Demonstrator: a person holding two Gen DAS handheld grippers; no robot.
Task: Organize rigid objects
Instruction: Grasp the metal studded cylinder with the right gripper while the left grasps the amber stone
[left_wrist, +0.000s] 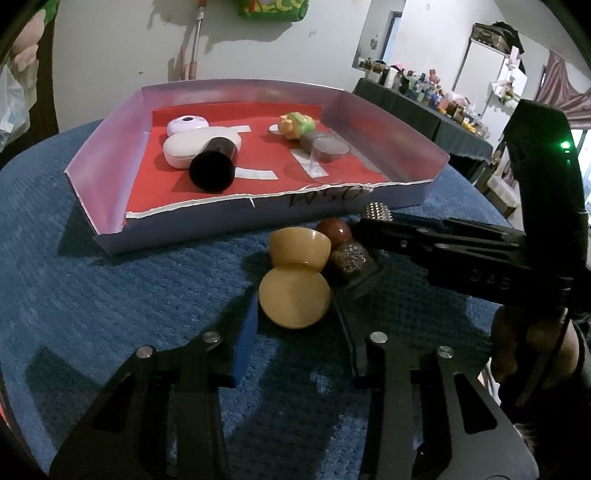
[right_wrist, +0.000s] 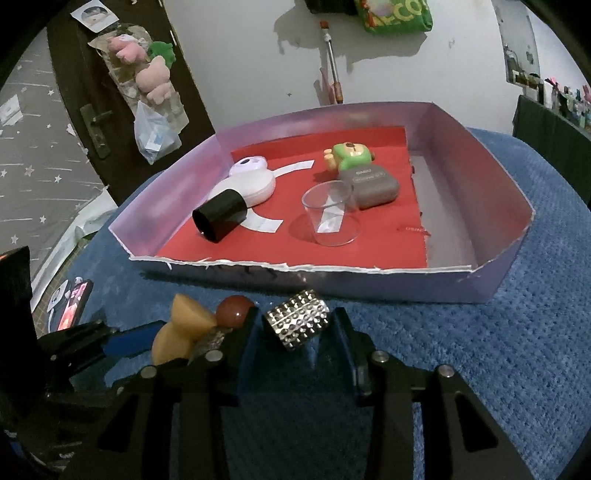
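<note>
A shallow purple box (left_wrist: 236, 214) (right_wrist: 491, 236) with a red floor holds a black tube (left_wrist: 214, 166) (right_wrist: 221, 218), white cases (left_wrist: 184, 147) (right_wrist: 255, 184), a green toy (left_wrist: 295, 123) (right_wrist: 349, 155), a grey case (right_wrist: 373, 184) and a clear cup (left_wrist: 317, 162) (right_wrist: 328, 214). In front lie a yellow hourglass piece (left_wrist: 295, 280) (right_wrist: 181, 332), a red ball (left_wrist: 334, 230) (right_wrist: 234, 310) and a glittery bead (left_wrist: 349, 256). My left gripper (left_wrist: 295, 332) is open around the yellow piece. My right gripper (right_wrist: 295, 325) (left_wrist: 373, 218) is shut on a studded silver cylinder (right_wrist: 295, 323) (left_wrist: 376, 212).
A blue textured cloth (left_wrist: 92, 295) (right_wrist: 480, 350) covers the table. A phone (right_wrist: 74, 302) lies at the left edge. A dark shelf with bottles (left_wrist: 424, 96) stands at the far right. A door (right_wrist: 92, 110) is at the back left.
</note>
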